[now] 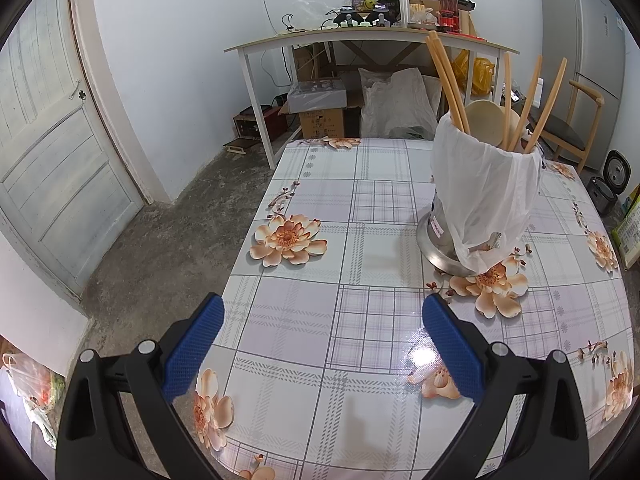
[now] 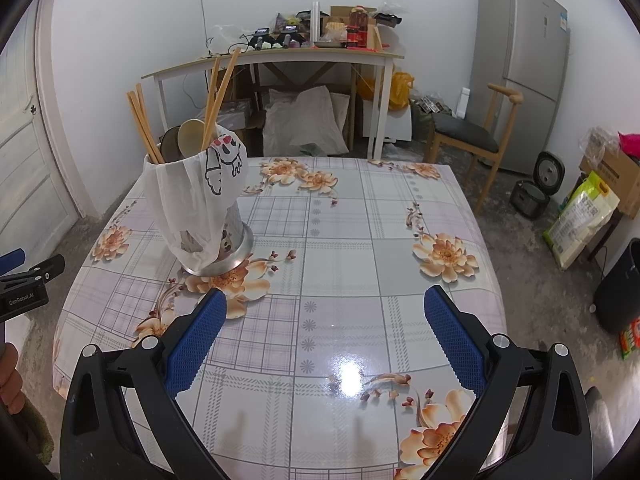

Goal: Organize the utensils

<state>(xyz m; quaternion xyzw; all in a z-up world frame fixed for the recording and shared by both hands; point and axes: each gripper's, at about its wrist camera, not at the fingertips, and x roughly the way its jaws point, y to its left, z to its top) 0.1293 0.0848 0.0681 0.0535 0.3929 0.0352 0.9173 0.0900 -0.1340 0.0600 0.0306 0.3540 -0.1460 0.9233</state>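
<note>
Left tool (image 1: 323, 312): blue pads spread wide, nothing between them, hovering above the near edge of the table (image 1: 304, 408). Right tool (image 2: 325, 305): same state, pads wide apart and empty, above the near middle of the flowered tablecloth.

Utensil holder (image 1: 440, 236): metal, flared base, upright on the table. Sits right of centre in the left wrist view, left of centre in the right wrist view. A white plastic bag (image 1: 484, 196) is draped over its rim and most of its body; a cartoon print shows on the side seen in the right wrist view.

Chopsticks (image 1: 446, 80): several wooden ones stand in the holder, leaning outward in different directions. A pale spoon (image 1: 482, 122) stands bowl-up among them. A darker round utensil sits beside the spoon in the right wrist view; type unclear.

Neither tool touches the holder. The rest of the tablecloth is bare.

Left edge of the right wrist view: part of the left tool, with a hand (image 2: 10, 384) below it.

Background: white side table with clutter, fridge (image 2: 520, 76) upper right, wooden chair (image 2: 468, 140).
</note>
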